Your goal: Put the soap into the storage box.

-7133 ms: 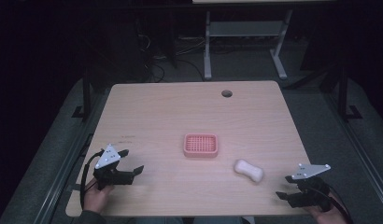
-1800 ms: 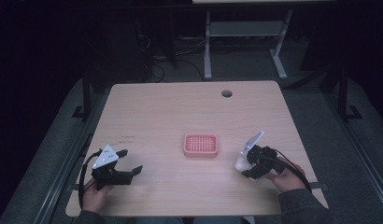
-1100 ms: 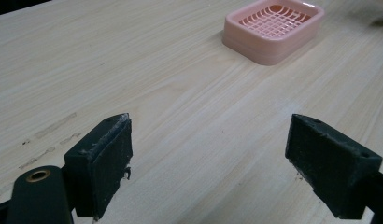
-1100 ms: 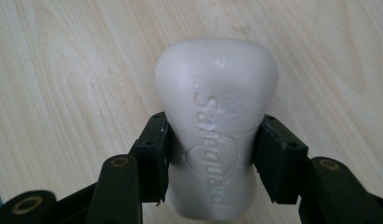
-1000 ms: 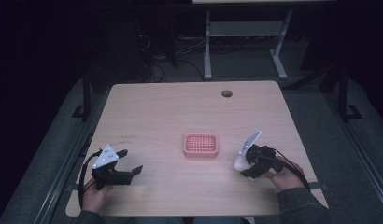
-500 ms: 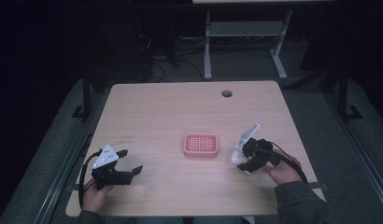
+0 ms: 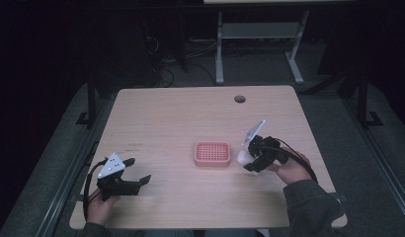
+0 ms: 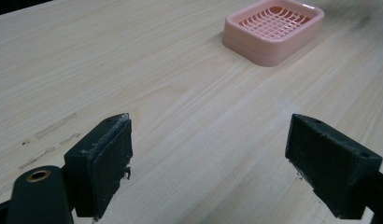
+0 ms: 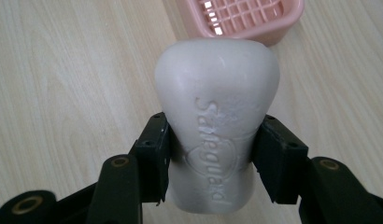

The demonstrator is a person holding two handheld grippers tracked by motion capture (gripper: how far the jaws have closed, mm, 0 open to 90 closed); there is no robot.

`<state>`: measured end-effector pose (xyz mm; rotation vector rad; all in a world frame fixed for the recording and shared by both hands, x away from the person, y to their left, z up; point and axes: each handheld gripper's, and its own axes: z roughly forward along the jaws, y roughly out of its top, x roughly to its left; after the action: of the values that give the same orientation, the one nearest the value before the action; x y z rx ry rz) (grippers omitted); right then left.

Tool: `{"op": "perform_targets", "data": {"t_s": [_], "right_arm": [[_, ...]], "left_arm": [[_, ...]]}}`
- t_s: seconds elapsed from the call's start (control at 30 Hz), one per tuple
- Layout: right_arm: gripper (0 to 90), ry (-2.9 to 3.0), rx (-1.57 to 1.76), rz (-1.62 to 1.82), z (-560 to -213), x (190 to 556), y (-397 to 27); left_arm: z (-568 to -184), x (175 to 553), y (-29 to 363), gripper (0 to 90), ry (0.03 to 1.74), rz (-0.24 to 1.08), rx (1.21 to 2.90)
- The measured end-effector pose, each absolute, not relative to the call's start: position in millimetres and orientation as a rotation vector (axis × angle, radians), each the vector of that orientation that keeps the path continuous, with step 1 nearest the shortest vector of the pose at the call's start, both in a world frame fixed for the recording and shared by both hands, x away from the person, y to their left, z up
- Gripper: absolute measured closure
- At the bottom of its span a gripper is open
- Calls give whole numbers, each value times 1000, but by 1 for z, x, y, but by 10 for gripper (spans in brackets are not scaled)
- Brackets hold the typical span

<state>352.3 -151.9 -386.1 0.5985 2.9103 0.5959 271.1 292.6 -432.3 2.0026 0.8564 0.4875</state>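
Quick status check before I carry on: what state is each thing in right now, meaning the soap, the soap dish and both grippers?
Soap bar: white, clamped at its sides, lifted off the table, just right of the dish in the high view.
Soap dish: pink, slotted, empty, flat on the table.
Right gripper: shut on the soap bar.
Left gripper: open, nothing between its jaws, low over bare table near the front left corner.

one soap bar (image 9: pixel 217 135), one soap dish (image 7: pixel 212 153), two claws
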Motion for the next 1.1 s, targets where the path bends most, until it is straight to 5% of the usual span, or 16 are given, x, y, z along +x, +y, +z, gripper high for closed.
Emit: {"op": "perform_targets", "data": {"t_s": [1.1], "right_arm": [[491, 2938, 509, 599, -367, 396, -101]], "left_arm": [[-432, 272, 293, 145, 856, 486, 1991]]}}
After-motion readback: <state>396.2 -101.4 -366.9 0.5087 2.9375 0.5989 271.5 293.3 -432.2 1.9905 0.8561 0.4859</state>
